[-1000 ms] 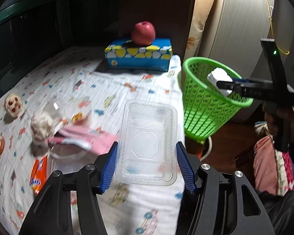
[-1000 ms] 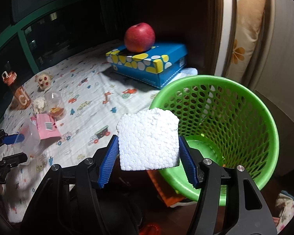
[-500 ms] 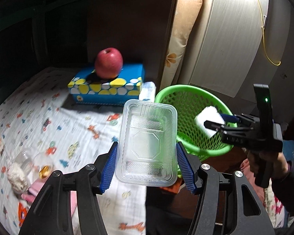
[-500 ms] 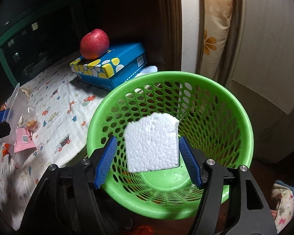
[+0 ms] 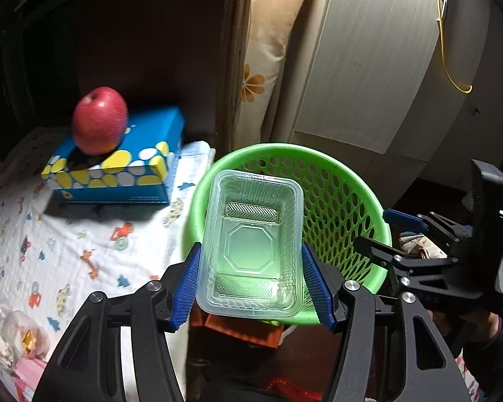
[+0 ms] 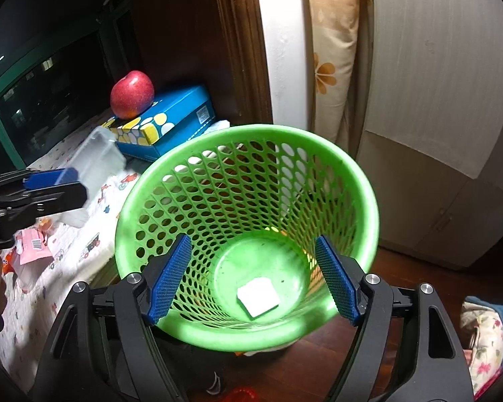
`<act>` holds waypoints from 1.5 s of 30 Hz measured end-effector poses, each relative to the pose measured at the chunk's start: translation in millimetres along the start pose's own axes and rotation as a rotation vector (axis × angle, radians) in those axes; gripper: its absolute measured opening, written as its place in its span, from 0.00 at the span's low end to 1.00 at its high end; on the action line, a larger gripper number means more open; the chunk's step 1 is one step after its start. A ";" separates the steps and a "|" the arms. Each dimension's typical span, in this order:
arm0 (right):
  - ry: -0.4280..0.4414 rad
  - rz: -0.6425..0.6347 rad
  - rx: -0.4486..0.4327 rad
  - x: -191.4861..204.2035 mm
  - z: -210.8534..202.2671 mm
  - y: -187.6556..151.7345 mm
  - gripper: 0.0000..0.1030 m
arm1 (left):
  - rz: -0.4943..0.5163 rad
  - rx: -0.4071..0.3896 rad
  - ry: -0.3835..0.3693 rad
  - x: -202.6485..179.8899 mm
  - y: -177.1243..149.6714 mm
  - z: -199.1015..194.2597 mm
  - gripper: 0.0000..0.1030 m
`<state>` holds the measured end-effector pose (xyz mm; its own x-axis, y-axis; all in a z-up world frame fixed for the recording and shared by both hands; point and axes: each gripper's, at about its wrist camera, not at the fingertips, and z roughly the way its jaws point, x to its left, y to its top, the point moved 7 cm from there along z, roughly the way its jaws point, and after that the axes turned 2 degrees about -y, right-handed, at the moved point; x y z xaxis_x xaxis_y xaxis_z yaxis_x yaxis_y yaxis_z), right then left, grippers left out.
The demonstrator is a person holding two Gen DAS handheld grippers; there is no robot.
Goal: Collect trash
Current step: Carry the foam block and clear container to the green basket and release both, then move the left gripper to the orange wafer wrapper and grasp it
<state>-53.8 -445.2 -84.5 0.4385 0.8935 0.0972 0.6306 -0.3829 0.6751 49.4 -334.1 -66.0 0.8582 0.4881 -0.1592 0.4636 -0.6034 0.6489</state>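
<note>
Foam block (image 6: 258, 296) lies in basket (image 6: 362, 181) under spread, just-opened right gripper (image 6: 251, 281); left gripper (image 5: 251, 284) clamps clear tray (image 5: 251, 244), seemingly over rim.

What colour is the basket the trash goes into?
Bright green, with a perforated wall: the basket shows best in the right wrist view.

Bed, cartoon-print sheet (image 5: 84, 251): blue tissue box (image 5: 124, 167), wrappers (image 6: 33, 248). Wood floor (image 6: 402, 268): green basket (image 6: 369, 201).
</note>
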 end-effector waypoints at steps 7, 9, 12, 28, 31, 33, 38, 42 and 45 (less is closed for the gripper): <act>-0.012 0.040 -0.010 -21.6 -9.0 -7.9 0.77 | -0.009 0.053 -0.024 -18.8 7.4 35.9 0.55; -0.017 0.047 -0.011 -26.8 -11.6 -10.4 0.77 | -0.012 0.055 -0.032 -22.2 8.3 41.8 0.59; -0.018 0.056 -0.013 -30.8 -13.9 -12.8 0.77 | -0.021 0.047 -0.039 -25.9 9.8 45.0 0.70; 0.110 -0.038 -0.035 38.9 -21.4 -8.0 0.81 | -0.180 -0.049 0.149 46.1 -29.5 -44.6 0.70; 0.147 -0.064 -0.030 63.2 -20.8 -6.5 0.82 | -0.228 -0.062 0.197 70.6 -46.9 -67.1 0.70; 0.171 -0.082 -0.025 79.8 -20.6 -5.9 0.82 | -0.254 -0.064 0.236 87.1 -59.7 -80.2 0.70; 0.229 -0.135 -0.012 124.9 -18.9 -6.3 0.82 | -0.356 -0.070 0.316 134.2 -95.3 -114.9 0.73; 0.278 -0.170 0.001 159.4 -17.6 -5.9 0.82 | -0.447 -0.073 0.412 175.0 -124.2 -144.9 0.75; 0.307 -0.202 0.008 185.3 -16.5 -6.2 0.82 | -0.539 -0.065 0.490 209.0 -151.3 -167.9 0.78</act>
<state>12.9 -273.4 -58.6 0.0922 0.9796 0.1784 0.6907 -0.1919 0.6972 121.6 -34.9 -72.4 0.3100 0.9421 -0.1278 0.7668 -0.1683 0.6194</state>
